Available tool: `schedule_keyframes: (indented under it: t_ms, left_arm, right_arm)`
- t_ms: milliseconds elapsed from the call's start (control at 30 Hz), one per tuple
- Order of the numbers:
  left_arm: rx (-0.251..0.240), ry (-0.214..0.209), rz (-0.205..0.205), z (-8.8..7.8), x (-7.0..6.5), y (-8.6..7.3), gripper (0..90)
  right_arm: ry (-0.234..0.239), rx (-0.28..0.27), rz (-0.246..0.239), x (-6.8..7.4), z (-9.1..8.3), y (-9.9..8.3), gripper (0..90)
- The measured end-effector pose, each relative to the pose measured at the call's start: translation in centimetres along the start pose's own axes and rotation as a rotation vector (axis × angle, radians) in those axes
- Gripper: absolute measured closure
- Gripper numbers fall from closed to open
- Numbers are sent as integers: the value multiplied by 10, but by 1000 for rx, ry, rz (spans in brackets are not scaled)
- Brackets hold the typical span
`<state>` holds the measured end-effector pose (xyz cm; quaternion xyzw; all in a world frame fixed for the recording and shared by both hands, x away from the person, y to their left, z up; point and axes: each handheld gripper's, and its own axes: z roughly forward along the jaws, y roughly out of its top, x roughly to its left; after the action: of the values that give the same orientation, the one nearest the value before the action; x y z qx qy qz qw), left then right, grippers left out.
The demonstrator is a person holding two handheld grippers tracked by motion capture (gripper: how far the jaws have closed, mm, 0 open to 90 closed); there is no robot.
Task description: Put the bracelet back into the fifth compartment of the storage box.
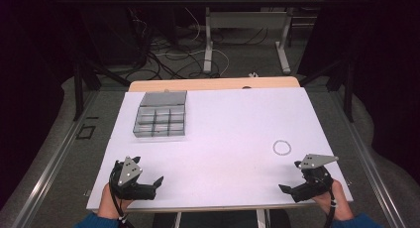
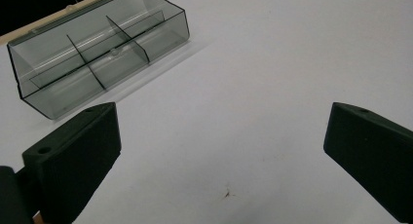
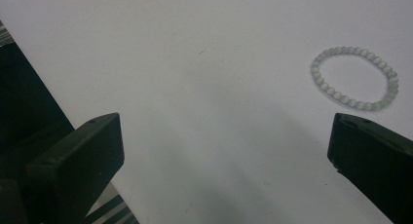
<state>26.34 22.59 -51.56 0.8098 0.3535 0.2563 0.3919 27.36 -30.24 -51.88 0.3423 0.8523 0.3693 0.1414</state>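
left gripper (image 1: 159, 184): jaws apart, empty | right gripper (image 1: 283, 190): jaws apart, empty | bracelet (image 1: 282, 147): flat

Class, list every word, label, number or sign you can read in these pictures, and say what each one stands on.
None can be read. The clear compartment box, the bead bracelet, the white table top and both grippers, left gripper and right gripper, carry no visible lettering.
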Motion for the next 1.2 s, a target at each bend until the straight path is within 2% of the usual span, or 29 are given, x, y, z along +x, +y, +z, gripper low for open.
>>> schedule_keyframes:
  t_ms: [367,433,533,633,700,733,867,967,1000,1200]
  left_arm:
    - [28,-19,-1,2,1,0,2]
    - [38,-30,-1,2,1,0,2]
    - [36,-30,-1,2,1,0,2]
    - [36,-27,-3,2,2,0,3]
    - [35,-29,-3,2,2,0,4]
    - [36,-28,-3,2,2,0,5]
    - [35,-31,-4,3,2,-1,6]
    - [43,-33,-1,5,3,0,6]
    - [43,-35,0,5,3,1,6]
    - [45,-33,0,4,3,1,6]
  right_arm:
    - [7,25,-10,-2,3,2,0]
    - [-1,17,5,-2,5,1,0]
    - [0,23,-8,-6,6,3,0]
    - [-9,26,10,-8,7,4,0]
    - [-21,15,4,-10,10,5,0]
    - [-19,21,17,-10,11,6,0]
    - [-27,38,12,-12,12,10,0]
    - [-12,15,29,-16,16,12,0]
    - [-15,26,31,-17,16,13,0]
    - [-30,15,35,-26,23,19,0]
